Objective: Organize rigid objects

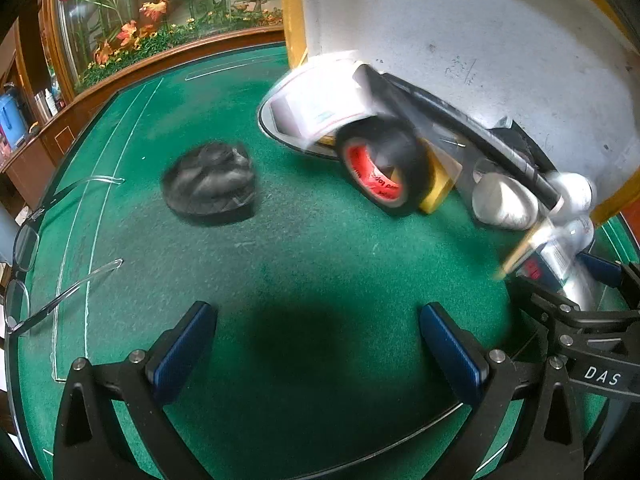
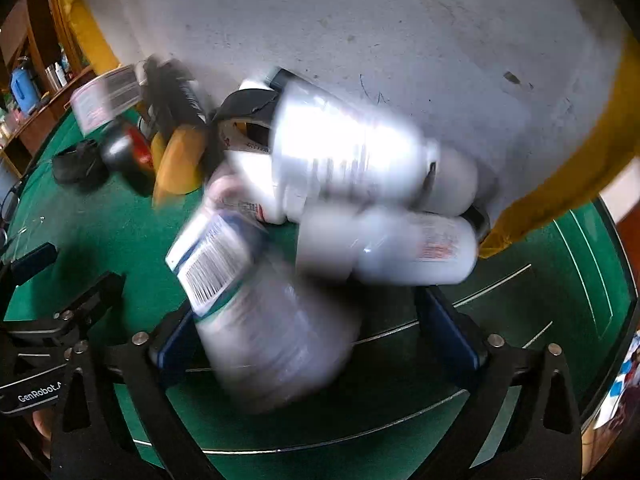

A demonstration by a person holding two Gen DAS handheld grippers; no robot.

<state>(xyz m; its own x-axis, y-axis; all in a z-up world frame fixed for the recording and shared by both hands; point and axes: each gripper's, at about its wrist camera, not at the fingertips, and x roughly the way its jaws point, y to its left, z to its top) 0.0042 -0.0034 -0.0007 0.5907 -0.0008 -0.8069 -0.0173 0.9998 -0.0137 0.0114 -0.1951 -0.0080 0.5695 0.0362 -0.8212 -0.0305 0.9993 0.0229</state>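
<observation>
A white box with yellow edges [image 2: 320, 20] stands tipped over the green table, and blurred items tumble from it. A clear bottle with a barcode label [image 2: 272, 328] lies between the fingers of my right gripper [image 2: 304, 308], which is open; there is a gap to the right pad. Behind it are a large white bottle [image 2: 352, 152] and a white bottle with red print [image 2: 408, 248]. My left gripper [image 1: 318, 312] is open and empty over bare felt. Ahead of it lie a black tape roll with a red core [image 1: 380, 164], a yellow roll [image 1: 438, 188] and a white labelled tub [image 1: 316, 100].
A black round bundle [image 1: 210, 184] lies apart on the felt to the left. A pair of glasses [image 1: 24, 248] rests at the table's left edge. A glass case of flowers [image 1: 160, 20] stands behind the table. A shelf with a blue jug [image 1: 10, 120] is at far left.
</observation>
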